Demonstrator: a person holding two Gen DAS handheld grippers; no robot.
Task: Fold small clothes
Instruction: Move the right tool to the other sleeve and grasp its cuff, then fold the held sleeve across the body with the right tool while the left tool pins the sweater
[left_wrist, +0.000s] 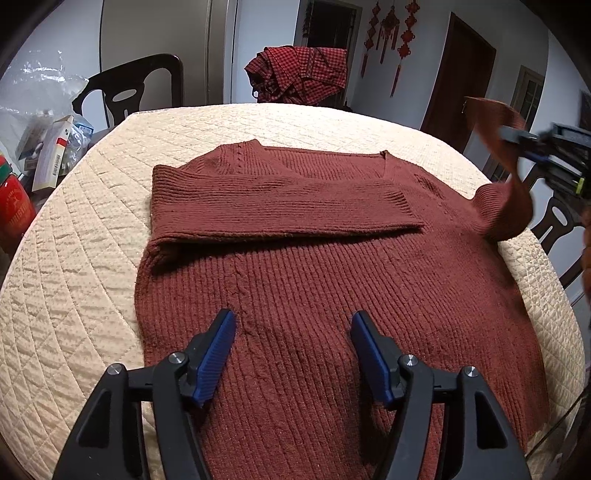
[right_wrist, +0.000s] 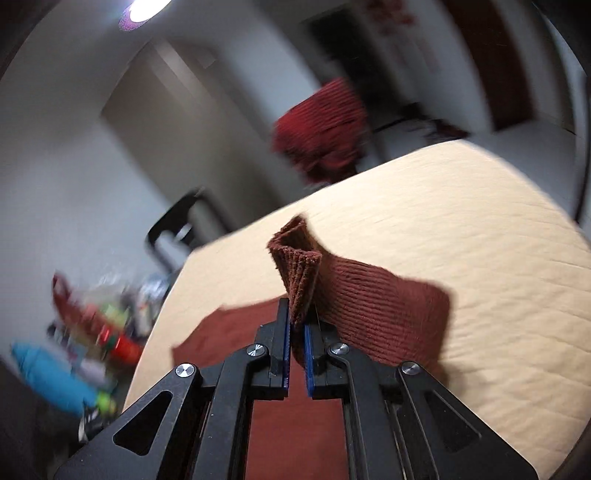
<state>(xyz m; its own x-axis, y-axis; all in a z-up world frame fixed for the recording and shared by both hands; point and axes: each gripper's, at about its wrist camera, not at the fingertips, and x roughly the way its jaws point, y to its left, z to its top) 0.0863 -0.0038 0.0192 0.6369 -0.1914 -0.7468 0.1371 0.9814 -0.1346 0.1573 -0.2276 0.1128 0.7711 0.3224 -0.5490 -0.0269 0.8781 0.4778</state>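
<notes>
Cream quilted padding covers the round table (left_wrist: 92, 266) that fills my left wrist view, with a dark wooden chair (left_wrist: 129, 92) at the upper left and a red checked cloth (left_wrist: 299, 74) heaped over another chair at top centre. Spread across the middle of the frame lies the rust-brown ribbed knit sweater (left_wrist: 314, 295), neckline toward the far side. One sleeve (left_wrist: 280, 206) is already folded flat across the chest. My left gripper (left_wrist: 293, 354) hovers over the hem at the bottom of the frame, angled down, its blue-padded jaws apart with nothing between them — only knit showing below. At the right edge my right gripper (left_wrist: 517, 138) holds the other sleeve's cuff (left_wrist: 491, 114) raised off the table.

From the right wrist view — blurred all around — the right gripper (right_wrist: 297, 332) has its jaws clamped together on the cuff (right_wrist: 295, 266), which bunches up in a crumpled fold above the pads. Behind it the sleeve (right_wrist: 388, 310) trails down to the right over the cream padding (right_wrist: 480, 258). The horizon tilts hard, so the hand looks rolled.

I judge the step in hand is the second sleeve fold. Next I'd need to carry the cuff across the chest toward the left of the frame, lay it over the first sleeve, and release without dragging the body out of square.
</notes>
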